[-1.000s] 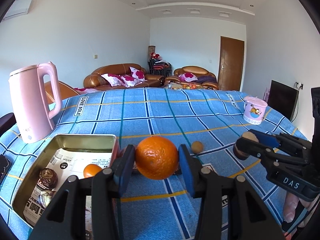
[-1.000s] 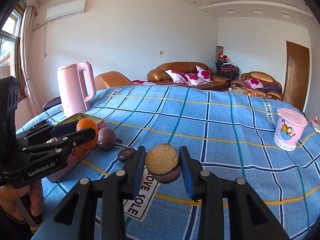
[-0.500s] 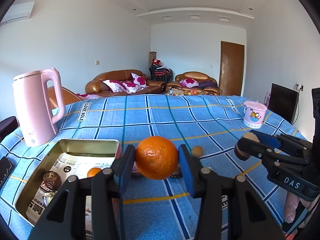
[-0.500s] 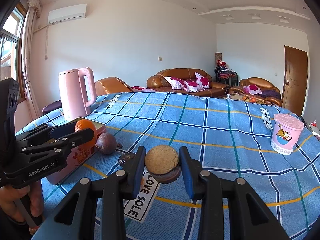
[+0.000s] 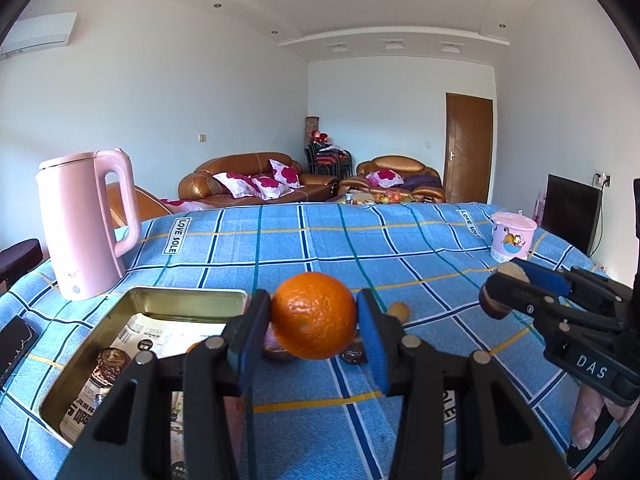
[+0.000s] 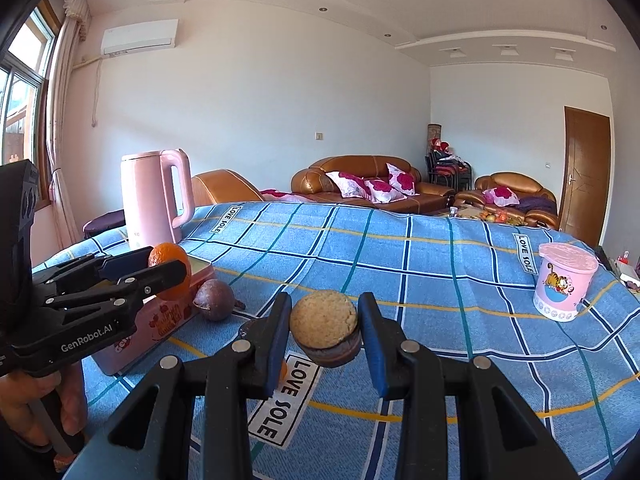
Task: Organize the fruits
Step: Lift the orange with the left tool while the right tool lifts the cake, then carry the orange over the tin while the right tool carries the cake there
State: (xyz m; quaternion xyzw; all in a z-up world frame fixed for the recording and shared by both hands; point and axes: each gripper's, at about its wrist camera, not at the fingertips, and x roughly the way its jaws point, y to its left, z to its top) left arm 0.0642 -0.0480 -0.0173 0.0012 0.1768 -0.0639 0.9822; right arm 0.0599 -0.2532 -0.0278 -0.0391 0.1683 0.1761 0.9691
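A table covered with a blue checked cloth [image 5: 304,240] is seen from two hand-held grippers. At the far left a pink kettle [image 5: 84,222] stands upright. Near it, to the right, lies an open metal tin [image 5: 188,304] lined with printed paper, holding wrapped sweets and a small orange fruit that is mostly hidden. Just right of the tin, the left gripper [image 5: 314,322] is held above the cloth, its jaws pinching an orange [image 5: 314,316] from both sides. Below and behind the orange, a dark round fruit [image 6: 214,294] rests on the cloth beside the tin's wall, and a small tan fruit [image 5: 399,311] lies a little farther right. Further right, the right gripper [image 6: 324,328] is held above the cloth, its jaws pressed on a small brown fruit with a pale, rough cut face [image 6: 324,322]. At the far right stands a pink lidded cup with a cartoon cat [image 6: 564,286]. Brown sofas are seen beyond the table.
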